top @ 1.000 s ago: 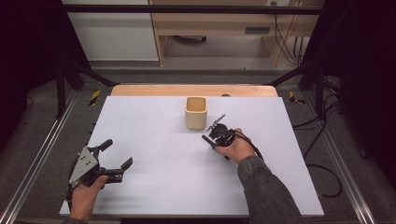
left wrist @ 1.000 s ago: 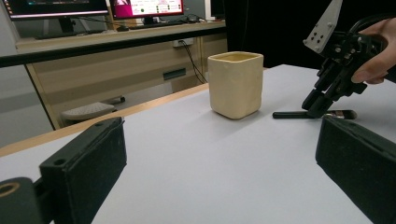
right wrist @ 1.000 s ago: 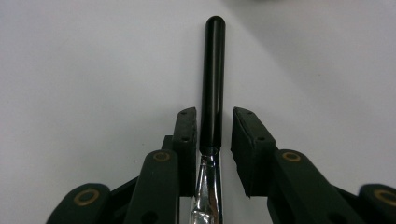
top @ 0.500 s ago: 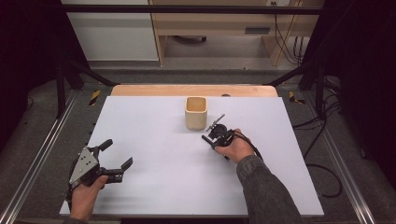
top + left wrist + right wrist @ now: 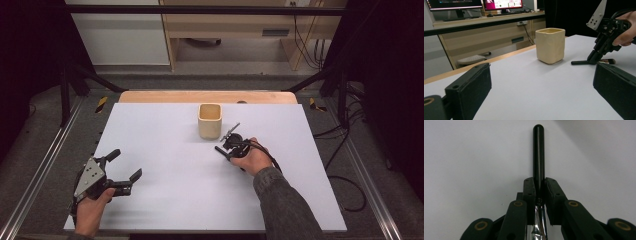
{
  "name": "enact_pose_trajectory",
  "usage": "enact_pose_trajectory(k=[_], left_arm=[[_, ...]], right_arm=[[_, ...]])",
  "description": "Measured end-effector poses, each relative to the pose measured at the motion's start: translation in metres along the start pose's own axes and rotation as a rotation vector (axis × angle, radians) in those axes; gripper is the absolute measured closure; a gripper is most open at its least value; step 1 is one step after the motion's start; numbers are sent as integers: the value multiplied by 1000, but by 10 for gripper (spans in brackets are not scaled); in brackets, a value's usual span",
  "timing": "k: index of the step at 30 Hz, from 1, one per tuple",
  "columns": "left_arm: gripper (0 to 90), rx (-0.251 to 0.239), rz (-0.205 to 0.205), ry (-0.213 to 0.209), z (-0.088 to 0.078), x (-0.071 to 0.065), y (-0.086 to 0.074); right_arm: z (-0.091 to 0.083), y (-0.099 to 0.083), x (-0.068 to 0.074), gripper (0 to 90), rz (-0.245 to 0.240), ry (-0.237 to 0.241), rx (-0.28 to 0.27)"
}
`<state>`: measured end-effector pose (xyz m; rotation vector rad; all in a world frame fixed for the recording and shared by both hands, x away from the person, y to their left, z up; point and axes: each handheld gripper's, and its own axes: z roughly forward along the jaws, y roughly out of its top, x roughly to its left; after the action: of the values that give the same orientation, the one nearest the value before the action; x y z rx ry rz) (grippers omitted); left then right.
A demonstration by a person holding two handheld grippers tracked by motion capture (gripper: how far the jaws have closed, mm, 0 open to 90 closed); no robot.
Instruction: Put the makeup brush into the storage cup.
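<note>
A cream square cup (image 5: 210,120) stands upright at the far middle of the white table (image 5: 165,145). Just right of it and nearer, my right gripper (image 5: 229,150) points down at the tabletop, shut on a thin black-handled brush (image 5: 538,152). The brush lies flat; its silver ferrule sits between the jaws and the handle sticks out past them. The left gripper view shows the cup (image 5: 550,45), the right gripper (image 5: 596,56) and the brush (image 5: 580,62) on the table. My left gripper (image 5: 126,164) hovers at the near left, open and holding nothing.
A wooden strip (image 5: 207,96) runs along the table's far edge. Metal rails (image 5: 42,165) flank the table and cables (image 5: 345,180) lie on the floor at right. A desk with monitors (image 5: 474,5) stands beyond the table.
</note>
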<state>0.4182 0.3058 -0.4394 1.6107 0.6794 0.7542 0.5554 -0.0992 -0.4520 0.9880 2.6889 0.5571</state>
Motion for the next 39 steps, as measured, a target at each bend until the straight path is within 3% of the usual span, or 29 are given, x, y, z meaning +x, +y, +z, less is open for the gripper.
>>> enact_pose_trajectory(k=[10,33,39], left_arm=[[13,0,1,-1,0,0,0],[13,1,-1,-3,1,-2,0],[12,12,11,-34,4,-5,0]], right_arm=[[-5,0,1,796,-2,7,-8],[-30,-8,5,796,-60,25,-20],[-38,-8,11,796,-80,37,-23]])
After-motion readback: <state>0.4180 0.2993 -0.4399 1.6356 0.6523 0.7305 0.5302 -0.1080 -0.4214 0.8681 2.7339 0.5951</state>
